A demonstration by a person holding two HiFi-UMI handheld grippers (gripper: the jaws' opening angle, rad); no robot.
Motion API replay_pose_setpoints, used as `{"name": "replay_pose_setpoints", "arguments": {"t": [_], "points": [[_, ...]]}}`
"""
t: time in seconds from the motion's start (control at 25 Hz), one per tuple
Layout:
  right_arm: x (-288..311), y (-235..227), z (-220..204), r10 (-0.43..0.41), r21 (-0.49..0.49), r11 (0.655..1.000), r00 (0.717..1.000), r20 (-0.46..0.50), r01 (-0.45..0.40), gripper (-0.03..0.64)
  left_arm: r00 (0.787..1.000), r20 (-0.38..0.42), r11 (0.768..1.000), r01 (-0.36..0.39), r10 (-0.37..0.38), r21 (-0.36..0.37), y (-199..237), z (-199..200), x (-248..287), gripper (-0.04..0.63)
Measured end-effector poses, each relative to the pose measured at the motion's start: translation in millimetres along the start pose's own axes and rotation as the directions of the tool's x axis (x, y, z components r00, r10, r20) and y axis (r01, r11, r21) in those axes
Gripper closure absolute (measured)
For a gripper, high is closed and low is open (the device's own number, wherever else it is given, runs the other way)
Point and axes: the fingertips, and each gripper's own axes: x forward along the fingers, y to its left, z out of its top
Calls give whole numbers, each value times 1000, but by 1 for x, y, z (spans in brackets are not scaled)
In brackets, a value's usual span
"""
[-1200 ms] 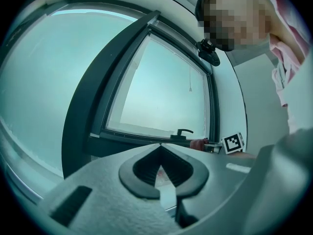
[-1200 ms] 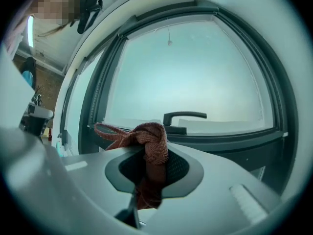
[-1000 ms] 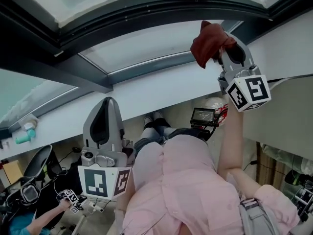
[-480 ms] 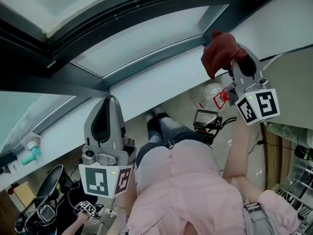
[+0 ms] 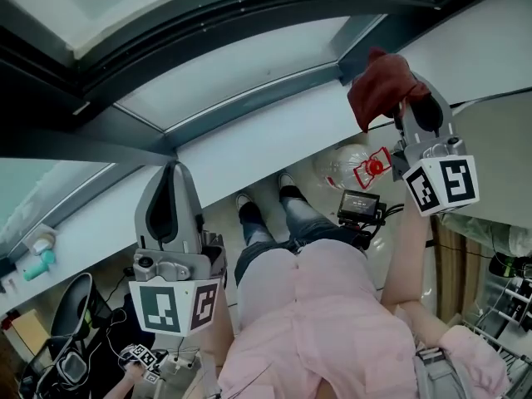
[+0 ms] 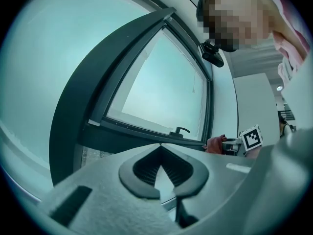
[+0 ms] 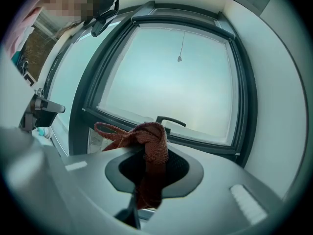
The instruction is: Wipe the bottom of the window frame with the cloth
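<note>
Dark red knitted cloth (image 5: pixel 376 90), bunched and pinched between the jaws of the right tool (image 5: pixel 405 90), a loose loop standing free above them. It hangs near the lower right corner of the dark grey metal window frame (image 7: pixel 205 142); contact with the bottom rail cannot be told. The cloth is judged light, soft and limp, so it is best gripped by its bunched middle. The left tool (image 6: pixel 160 148) is held low with its jaws pressed together on nothing. On the floor stands a clear rounded container with a red label (image 5: pixel 359 169); its contents are indiscernible.
</note>
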Motion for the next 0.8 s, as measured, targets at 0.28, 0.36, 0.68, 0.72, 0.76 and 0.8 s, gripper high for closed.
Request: {"name": "replay_pose_setpoints", "arguments": {"t": [0.28, 0.36, 0.68, 0.72, 0.76, 0.8], "points": [[28, -20, -16, 66, 35, 997, 998, 23, -67, 545, 998, -7, 998, -63, 63, 26, -15, -11, 33, 597], [35, -33, -26, 91, 55, 994, 995, 28, -92, 545, 996, -2, 995, -86, 86, 43, -27, -11, 49, 597], [57, -92, -33, 190, 81, 977, 977, 100, -198, 545, 995, 26, 992, -99, 97, 84, -108, -23, 121, 597], [58, -97, -33, 205, 79, 974, 973, 109, -214, 545, 996, 20, 993, -85, 84, 86, -120, -28, 130, 597], [58, -102, -35, 215, 79, 971, 970, 113, -225, 545, 998, 9, 994, -70, 70, 88, -132, -32, 137, 597], [57, -107, -37, 223, 82, 969, 968, 113, -232, 545, 998, -2, 994, -57, 58, 88, -143, -37, 143, 597]]}}
